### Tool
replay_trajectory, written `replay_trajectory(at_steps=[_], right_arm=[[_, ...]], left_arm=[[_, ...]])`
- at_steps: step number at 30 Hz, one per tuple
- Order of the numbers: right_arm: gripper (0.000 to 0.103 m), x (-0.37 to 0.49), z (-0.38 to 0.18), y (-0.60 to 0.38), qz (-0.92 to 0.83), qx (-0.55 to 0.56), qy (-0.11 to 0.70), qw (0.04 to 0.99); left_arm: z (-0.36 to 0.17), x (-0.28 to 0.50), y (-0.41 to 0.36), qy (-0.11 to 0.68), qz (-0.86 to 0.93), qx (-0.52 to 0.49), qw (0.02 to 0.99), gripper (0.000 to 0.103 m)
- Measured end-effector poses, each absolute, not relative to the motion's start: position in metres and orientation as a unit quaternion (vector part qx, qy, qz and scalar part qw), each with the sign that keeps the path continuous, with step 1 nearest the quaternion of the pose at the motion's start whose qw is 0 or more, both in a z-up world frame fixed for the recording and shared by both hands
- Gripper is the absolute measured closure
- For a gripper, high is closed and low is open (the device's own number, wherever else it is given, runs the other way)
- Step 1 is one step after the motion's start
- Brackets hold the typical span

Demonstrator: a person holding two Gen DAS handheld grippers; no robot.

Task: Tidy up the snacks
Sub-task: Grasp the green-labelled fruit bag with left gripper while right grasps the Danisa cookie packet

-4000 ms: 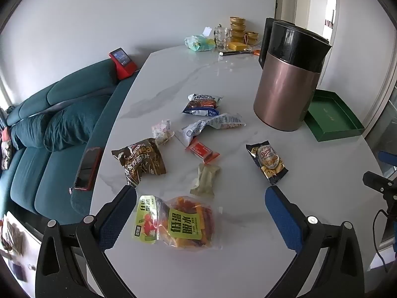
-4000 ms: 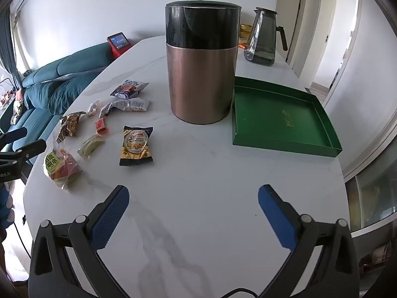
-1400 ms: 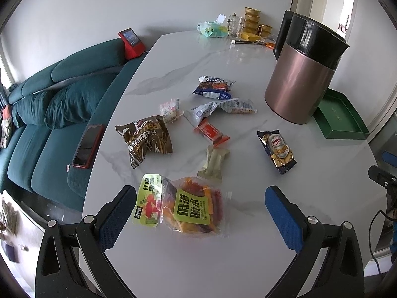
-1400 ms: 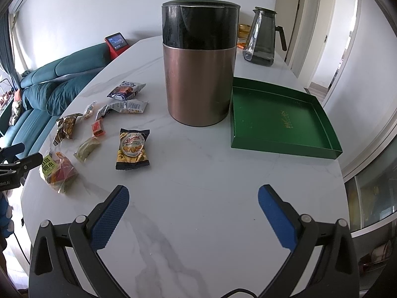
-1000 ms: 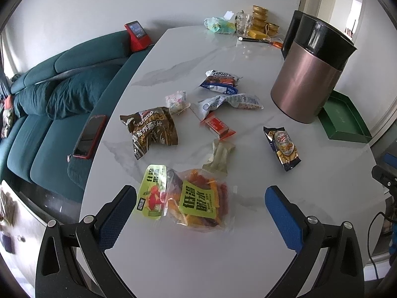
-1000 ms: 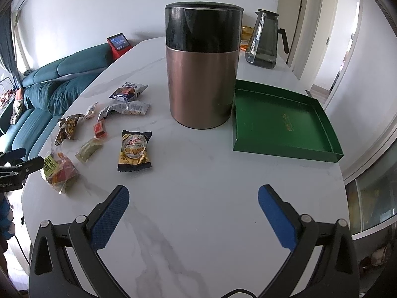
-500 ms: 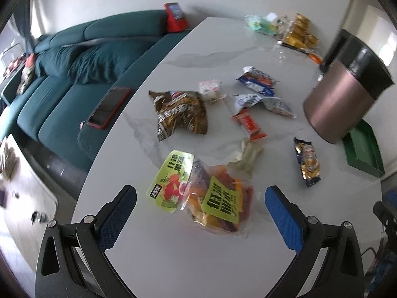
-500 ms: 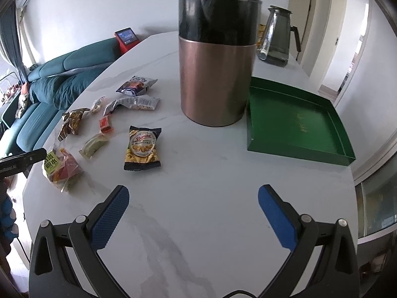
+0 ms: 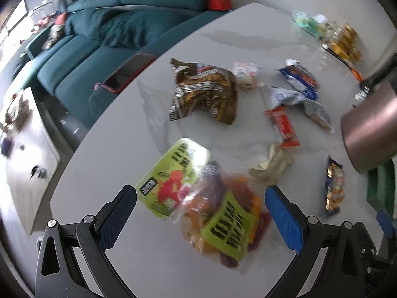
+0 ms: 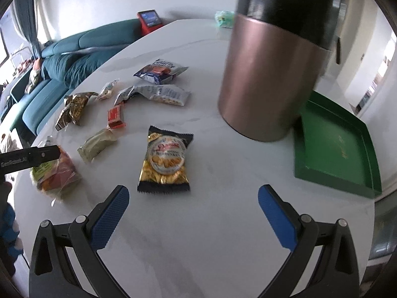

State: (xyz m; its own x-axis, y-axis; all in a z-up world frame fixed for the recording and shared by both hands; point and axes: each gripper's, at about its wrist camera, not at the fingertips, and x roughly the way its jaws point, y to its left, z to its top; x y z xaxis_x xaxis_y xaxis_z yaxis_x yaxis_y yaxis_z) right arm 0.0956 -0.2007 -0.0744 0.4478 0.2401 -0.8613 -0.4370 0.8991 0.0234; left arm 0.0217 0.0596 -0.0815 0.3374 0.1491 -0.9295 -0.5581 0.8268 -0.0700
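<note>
Several snack packets lie on a white marble table [image 9: 173, 268]. My left gripper [image 9: 201, 213] is open, its jaws on either side of a clear bag of orange snacks with green labels [image 9: 206, 206]. Beyond it lie a brown packet [image 9: 203, 92], a red bar [image 9: 282, 126] and a pale green packet [image 9: 270, 166]. My right gripper [image 10: 191, 213] is open just short of a black and gold cookie packet [image 10: 165, 161]. A green tray [image 10: 332, 146] sits at the right, behind a copper canister [image 10: 273, 74].
A teal sofa [image 9: 99, 39] runs along the table's left edge, with a phone [image 9: 126, 72] on its arm. Jars and small items [image 9: 340, 39] stand at the far end. The left gripper's black arm [image 10: 27, 160] shows in the right wrist view above the orange snack bag [image 10: 54, 176].
Both grippers have moved forward and down. The left one now straddles the orange snack bag; the right one has closed in on the cookie packet. Both stay open.
</note>
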Motion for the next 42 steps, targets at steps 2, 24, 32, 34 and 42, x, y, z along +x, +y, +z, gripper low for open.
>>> replay_trajectory(at_steps=[2,24,32,34,42], right_arm=[[0.000,0.105,-0.081,-0.192,0.206,-0.107,0.489,0.841],[0.000,0.134,-0.125,-0.142,0.240,-0.145,0.508,0.815],[0.000,0.136,-0.128,-0.139,0.246,-0.148,0.504,0.815],[0.024,0.136,-0.127,-0.138,0.251,-0.142,0.503,0.815],[0.066,0.133,-0.126,-0.139,0.264,-0.133,0.506,0.810]], left_arm=[[-0.084,0.019,0.060,0.527,0.232,-0.207,0.791,0.001],[-0.108,0.012,0.048,0.532,0.280,-0.280,0.748,0.001],[-0.114,0.008,0.048,0.535,0.262,-0.298,0.746,0.012],[-0.112,0.009,0.048,0.533,0.255,-0.296,0.750,0.017],[-0.112,0.015,0.040,0.546,0.246,-0.271,0.754,0.016]])
